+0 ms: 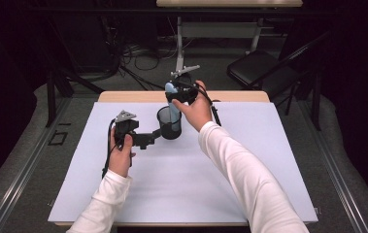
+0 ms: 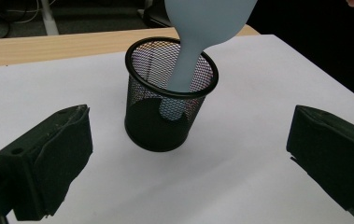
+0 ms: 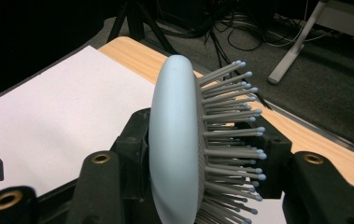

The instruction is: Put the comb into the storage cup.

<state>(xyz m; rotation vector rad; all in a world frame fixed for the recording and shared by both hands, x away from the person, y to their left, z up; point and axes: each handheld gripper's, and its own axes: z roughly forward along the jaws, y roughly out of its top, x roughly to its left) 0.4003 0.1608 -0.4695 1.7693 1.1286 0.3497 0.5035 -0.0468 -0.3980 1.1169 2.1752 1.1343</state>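
A black mesh cup (image 1: 169,127) (image 2: 170,116) stands upright on the white sheet, left of centre. A pale blue hairbrush (image 1: 171,92) (image 2: 198,28) (image 3: 174,140) points handle-down, with the end of its handle inside the cup. My right gripper (image 1: 180,92) (image 3: 202,186) is above the cup, shut on the brush's head, and the grey bristles press against one jaw. My left gripper (image 1: 151,138) (image 2: 191,156) sits low on the sheet just left of the cup. It is open, its jaws wide apart and aimed at the cup without touching it.
The white sheet (image 1: 249,145) covers most of a wooden table (image 1: 123,96). Behind the table are a dark folding chair (image 1: 264,68), floor cables (image 1: 142,58) and another table's legs (image 1: 179,43). A black stand (image 1: 55,82) is at the back left.
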